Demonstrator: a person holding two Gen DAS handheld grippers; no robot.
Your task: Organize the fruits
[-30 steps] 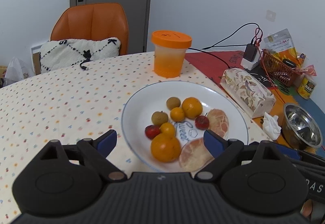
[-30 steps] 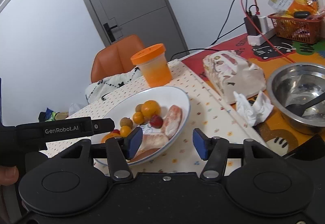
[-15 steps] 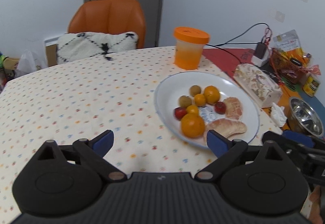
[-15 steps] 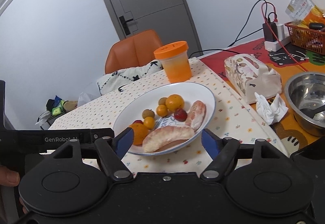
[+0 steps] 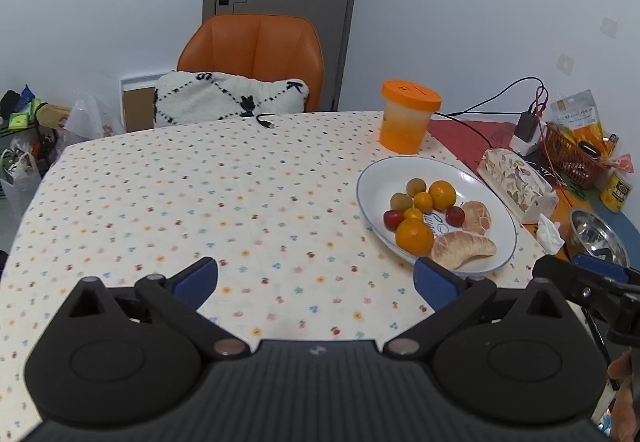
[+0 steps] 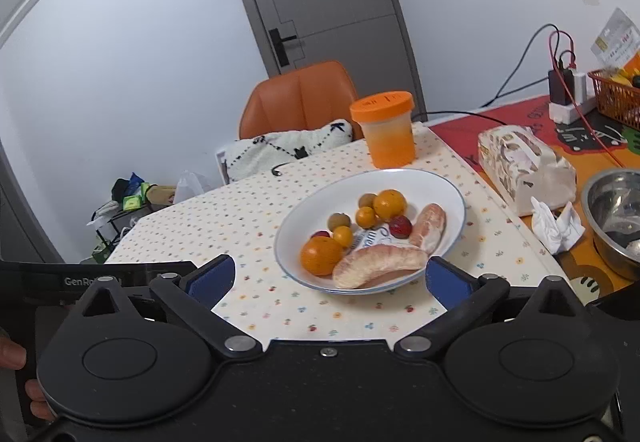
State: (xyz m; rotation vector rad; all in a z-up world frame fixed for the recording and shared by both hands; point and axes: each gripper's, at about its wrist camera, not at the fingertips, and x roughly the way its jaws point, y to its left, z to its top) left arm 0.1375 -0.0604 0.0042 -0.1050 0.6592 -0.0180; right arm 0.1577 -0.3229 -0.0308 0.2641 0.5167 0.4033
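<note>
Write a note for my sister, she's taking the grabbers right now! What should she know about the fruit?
Left gripper: fingers wide open, nothing between them, over bare tablecloth left of the plate.
Right gripper: fingers have just been opening, now wide, holding nothing, at the plate's near edge.
Fruit: all on the white plate: two oranges, small yellow, brown and red fruits, and two peeled pomelo pieces nearest the grippers.
Nearby: orange-lidded cup behind the plate, tissue box and steel bowl to the right.
Done: no loose fruit shows on the table.
Left: probably only checking the arrangement.
</note>
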